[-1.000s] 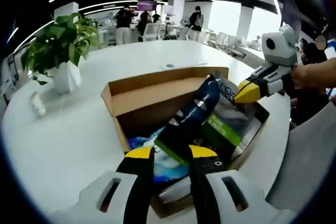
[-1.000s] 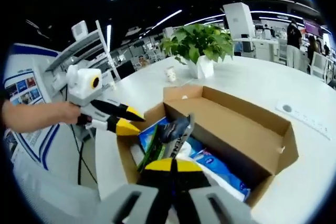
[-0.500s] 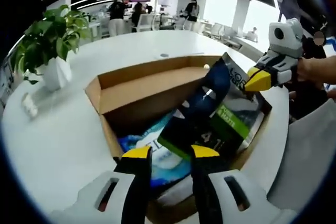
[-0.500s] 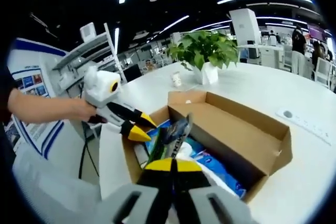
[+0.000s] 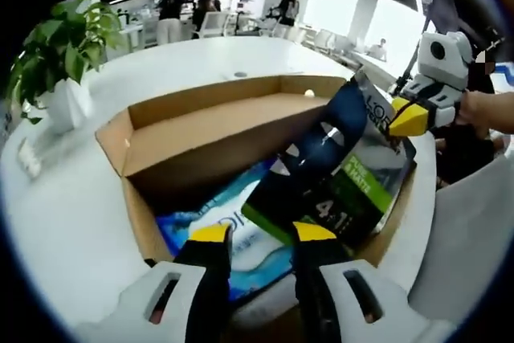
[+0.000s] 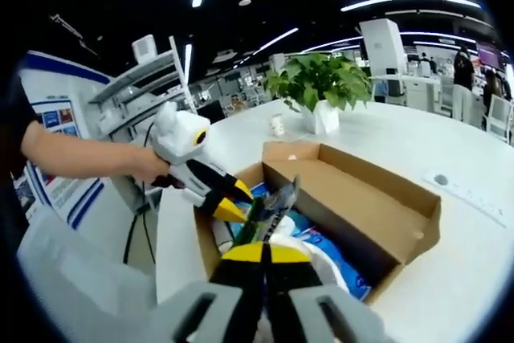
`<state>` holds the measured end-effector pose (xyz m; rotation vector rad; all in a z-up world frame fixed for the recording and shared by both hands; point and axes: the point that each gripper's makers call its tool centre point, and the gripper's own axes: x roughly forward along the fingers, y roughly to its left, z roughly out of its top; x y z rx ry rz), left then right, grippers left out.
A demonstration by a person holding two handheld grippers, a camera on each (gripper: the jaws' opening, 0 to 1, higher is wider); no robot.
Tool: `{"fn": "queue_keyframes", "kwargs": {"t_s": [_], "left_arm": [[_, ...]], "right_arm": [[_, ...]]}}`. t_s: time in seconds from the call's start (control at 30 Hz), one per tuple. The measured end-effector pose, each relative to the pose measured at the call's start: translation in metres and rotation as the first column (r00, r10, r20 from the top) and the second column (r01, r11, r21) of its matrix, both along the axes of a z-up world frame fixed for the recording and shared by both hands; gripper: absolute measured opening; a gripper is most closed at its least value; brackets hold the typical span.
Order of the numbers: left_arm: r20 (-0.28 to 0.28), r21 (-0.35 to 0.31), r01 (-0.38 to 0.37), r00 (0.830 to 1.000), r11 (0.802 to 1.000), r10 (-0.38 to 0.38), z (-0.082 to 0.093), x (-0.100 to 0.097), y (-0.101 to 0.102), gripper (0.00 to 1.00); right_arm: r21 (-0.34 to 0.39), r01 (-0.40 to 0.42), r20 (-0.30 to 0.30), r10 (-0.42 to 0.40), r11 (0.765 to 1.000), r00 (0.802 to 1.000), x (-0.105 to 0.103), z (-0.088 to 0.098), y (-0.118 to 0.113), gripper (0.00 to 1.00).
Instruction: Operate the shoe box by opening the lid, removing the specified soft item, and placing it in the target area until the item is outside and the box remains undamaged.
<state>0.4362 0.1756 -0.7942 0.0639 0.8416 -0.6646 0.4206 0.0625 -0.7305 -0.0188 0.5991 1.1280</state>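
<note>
In the left gripper view we see a leafy green plant in a white pot (image 5: 60, 86) at far left on the white round table (image 5: 56, 222). Next comes the open brown cardboard shoe box (image 5: 201, 130), lid flaps up. Inside lies a blue and white soft plastic pack (image 5: 229, 234). Our left gripper (image 5: 255, 234) has its yellow-tipped jaws parted, with nothing between them, just above the box contents. To its right a dark blue, grey and green soft pouch (image 5: 345, 170) stands tilted, partly raised out of the box. At far right the right gripper (image 5: 411, 118) has its jaws closed on the pouch's upper corner. In the right gripper view its jaws are pressed together on the pouch's edge (image 6: 269, 202).
</note>
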Motion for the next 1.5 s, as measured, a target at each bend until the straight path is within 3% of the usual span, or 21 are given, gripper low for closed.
{"fn": "queue_keyframes", "kwargs": {"t_s": [0.2,0.53,0.73,1.13,1.5], "left_arm": [[-0.029,-0.025,0.019,0.999,1.0,-0.02,-0.004,0.001,-0.007,0.32],[-0.133,-0.166,0.012,0.991,0.986,-0.035,-0.011,-0.009,-0.027,0.27],[-0.13,-0.174,0.022,0.99,0.984,-0.045,-0.012,-0.012,-0.034,0.2],[-0.108,-0.165,0.001,0.994,0.986,-0.019,-0.008,-0.005,-0.025,0.26],[-0.093,-0.24,0.001,0.995,0.971,-0.024,0.001,0.0,-0.025,0.33]], "right_arm": [[0.012,-0.02,0.008,0.02,1.0,1.0,-0.002,0.001,-0.004,0.0],[0.013,-0.029,0.018,0.029,0.999,0.999,-0.002,-0.001,-0.011,0.0],[0.014,-0.027,0.012,0.027,1.0,1.0,-0.003,-0.003,-0.011,0.0],[0.022,-0.039,0.022,0.039,0.999,0.999,-0.005,0.0,-0.012,0.0],[0.069,-0.066,0.046,0.063,0.995,0.997,-0.008,0.007,-0.019,0.0]]}}
